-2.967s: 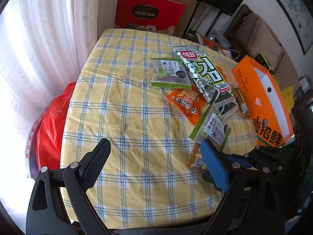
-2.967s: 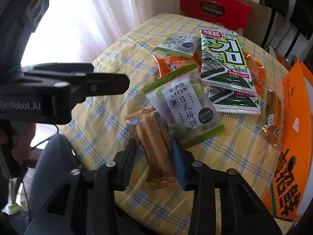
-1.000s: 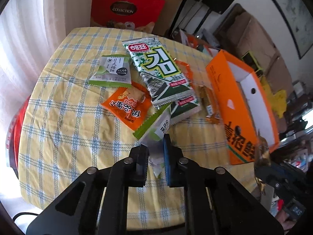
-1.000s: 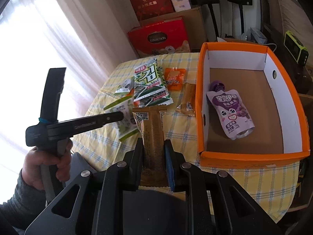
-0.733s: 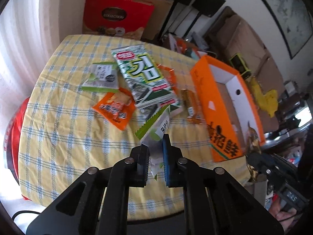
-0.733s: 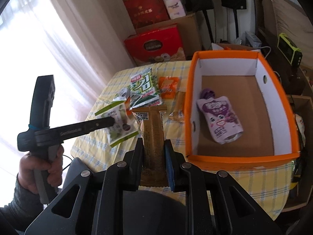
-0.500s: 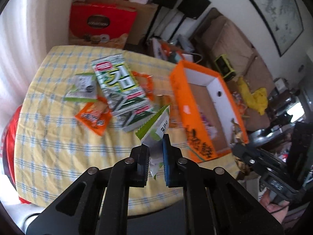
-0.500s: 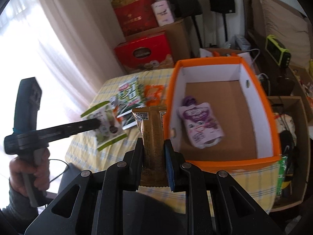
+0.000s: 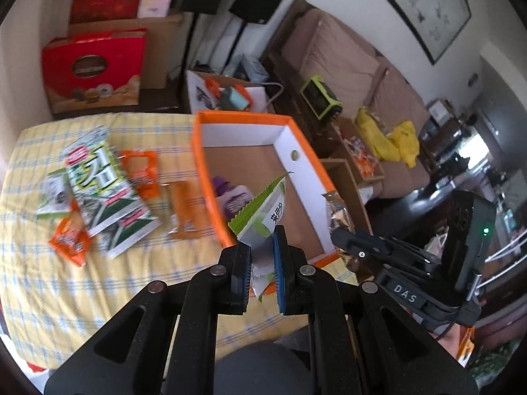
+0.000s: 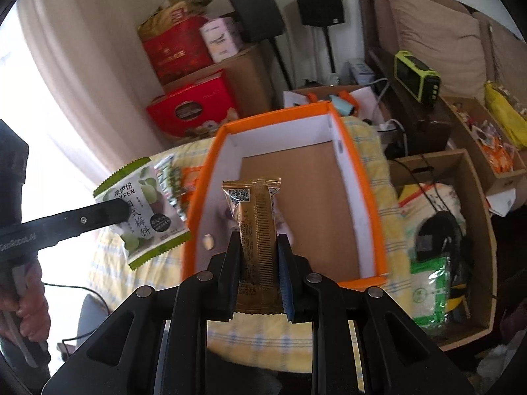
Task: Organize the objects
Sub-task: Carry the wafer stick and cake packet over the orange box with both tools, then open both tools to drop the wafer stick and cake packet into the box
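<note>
My left gripper (image 9: 262, 247) is shut on a green-and-white snack packet (image 9: 263, 217) and holds it above the near edge of the orange box (image 9: 237, 121). The packet also shows in the right wrist view (image 10: 145, 210). My right gripper (image 10: 258, 250) is shut on a gold snack bar (image 10: 255, 217), upright over the orange box (image 10: 362, 177). A purple pouch (image 9: 230, 197) lies inside the box. The right gripper (image 9: 342, 235) shows at the box's right side in the left wrist view.
Several snack packets lie on the yellow checked tablecloth (image 9: 98, 296), among them a large green seaweed pack (image 9: 102, 177) and an orange packet (image 9: 70, 240). Red gift boxes (image 9: 94, 69) and cardboard boxes stand behind the table. A sofa (image 9: 346, 59) is at the right.
Both grippers have lifted from the table and swung right over the orange box, each still holding its snack. The box now fills the middle of both views.
</note>
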The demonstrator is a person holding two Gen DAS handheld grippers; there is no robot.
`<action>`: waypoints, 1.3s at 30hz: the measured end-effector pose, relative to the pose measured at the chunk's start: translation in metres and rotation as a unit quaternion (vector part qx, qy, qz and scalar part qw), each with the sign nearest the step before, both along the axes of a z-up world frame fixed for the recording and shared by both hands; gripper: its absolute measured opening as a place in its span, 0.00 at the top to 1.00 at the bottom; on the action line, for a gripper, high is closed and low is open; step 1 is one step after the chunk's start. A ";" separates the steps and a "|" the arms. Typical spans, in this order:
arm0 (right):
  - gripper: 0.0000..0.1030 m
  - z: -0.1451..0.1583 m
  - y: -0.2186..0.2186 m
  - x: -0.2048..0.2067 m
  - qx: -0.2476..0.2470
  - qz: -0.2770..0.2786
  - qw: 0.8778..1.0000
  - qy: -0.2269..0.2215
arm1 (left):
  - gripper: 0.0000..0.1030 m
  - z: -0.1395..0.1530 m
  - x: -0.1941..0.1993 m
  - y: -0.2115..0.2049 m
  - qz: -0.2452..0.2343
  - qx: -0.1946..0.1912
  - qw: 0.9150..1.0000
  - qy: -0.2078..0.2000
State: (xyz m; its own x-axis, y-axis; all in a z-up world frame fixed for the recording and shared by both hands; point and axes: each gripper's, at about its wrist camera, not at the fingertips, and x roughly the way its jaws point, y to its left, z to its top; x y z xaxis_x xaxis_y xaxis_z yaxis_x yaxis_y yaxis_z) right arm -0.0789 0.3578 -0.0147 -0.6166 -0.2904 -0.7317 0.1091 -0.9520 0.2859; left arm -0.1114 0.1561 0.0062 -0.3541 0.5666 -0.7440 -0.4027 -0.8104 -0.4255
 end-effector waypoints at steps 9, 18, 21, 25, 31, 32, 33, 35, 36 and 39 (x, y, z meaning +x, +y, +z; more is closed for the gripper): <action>0.80 -0.013 0.022 -0.014 0.011 -0.017 1.000 -0.009 | 0.89 -0.017 -0.017 0.053 -0.028 0.015 0.999 -0.036; 0.80 -0.032 0.033 -0.027 0.019 -0.032 0.999 -0.017 | 0.89 -0.056 -0.034 0.083 -0.043 0.009 0.995 -0.088; 0.80 -0.039 0.035 -0.031 0.024 -0.035 0.999 -0.021 | 0.89 -0.070 -0.038 0.087 -0.044 0.007 0.994 -0.105; 0.76 -0.046 0.036 -0.034 0.033 -0.039 0.998 -0.026 | 0.89 -0.082 -0.039 0.092 -0.049 -0.005 0.992 -0.113; 0.70 -0.046 0.037 -0.031 0.031 -0.040 0.998 -0.022 | 0.83 -0.082 -0.036 0.089 -0.056 -0.002 0.991 -0.118; 0.69 -0.045 0.037 -0.030 0.029 -0.040 0.999 -0.022 | 0.78 -0.080 -0.036 0.088 -0.055 -0.003 0.992 -0.115; 0.68 -0.044 0.037 -0.029 0.028 -0.041 0.999 -0.021 | 0.77 -0.077 -0.035 0.086 -0.054 -0.004 0.992 -0.110; 0.66 -0.041 0.037 -0.027 0.026 -0.042 0.999 -0.019 | 0.74 -0.070 -0.036 0.083 -0.053 -0.005 0.993 -0.101; 0.63 -0.039 0.037 -0.026 0.025 -0.043 0.999 -0.017 | 0.73 -0.066 -0.036 0.081 -0.052 -0.006 0.994 -0.096; 0.52 -0.032 0.037 -0.021 0.019 -0.047 0.999 -0.009 | 0.71 -0.056 -0.035 0.074 -0.048 -0.008 0.995 -0.084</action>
